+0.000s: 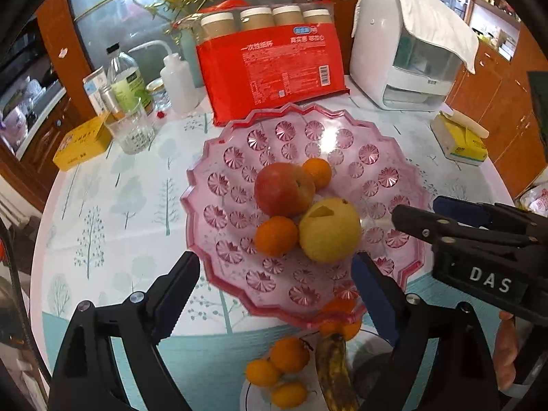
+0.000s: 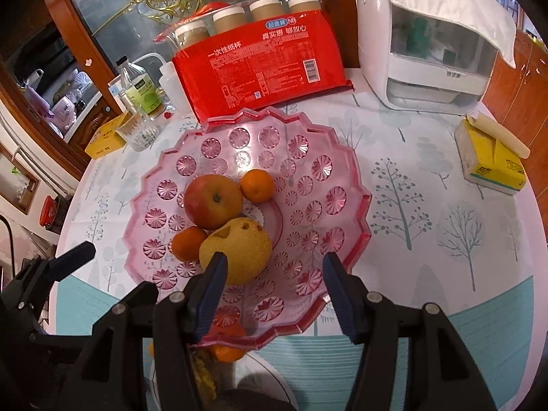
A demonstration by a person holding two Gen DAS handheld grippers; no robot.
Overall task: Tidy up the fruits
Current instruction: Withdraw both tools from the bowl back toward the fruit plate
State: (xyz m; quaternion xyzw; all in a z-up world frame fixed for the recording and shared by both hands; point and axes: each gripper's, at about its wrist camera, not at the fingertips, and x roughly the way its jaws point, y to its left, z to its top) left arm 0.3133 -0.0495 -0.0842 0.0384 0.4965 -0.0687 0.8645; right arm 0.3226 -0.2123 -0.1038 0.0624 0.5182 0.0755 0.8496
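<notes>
A pink cut-glass fruit tray [image 1: 346,137] [image 2: 308,144] sits mid-table. It holds a red apple [image 1: 282,188] [image 2: 212,202], a yellow pear [image 1: 330,229] [image 2: 236,250] and two oranges [image 1: 276,234] [image 1: 318,172] [image 2: 257,185] [image 2: 188,243]. Near the front edge, a white plate [image 1: 248,394] holds several small oranges [image 1: 289,354] and a spotted banana [image 1: 334,370]. My left gripper [image 1: 274,284] is open and empty above the tray's near rim. My right gripper [image 2: 274,281] is open and empty just in front of the pear; it shows at the right of the left wrist view [image 1: 411,212].
A red pack of paper cups [image 1: 274,65] [image 2: 260,61] leans behind the tray. A white appliance [image 1: 404,51] [image 2: 428,41] stands at the back right, a yellow tissue box [image 1: 459,140] [image 2: 489,161] at the right. Bottles, a glass [image 1: 132,130] and a yellow box [image 1: 82,144] stand at the back left.
</notes>
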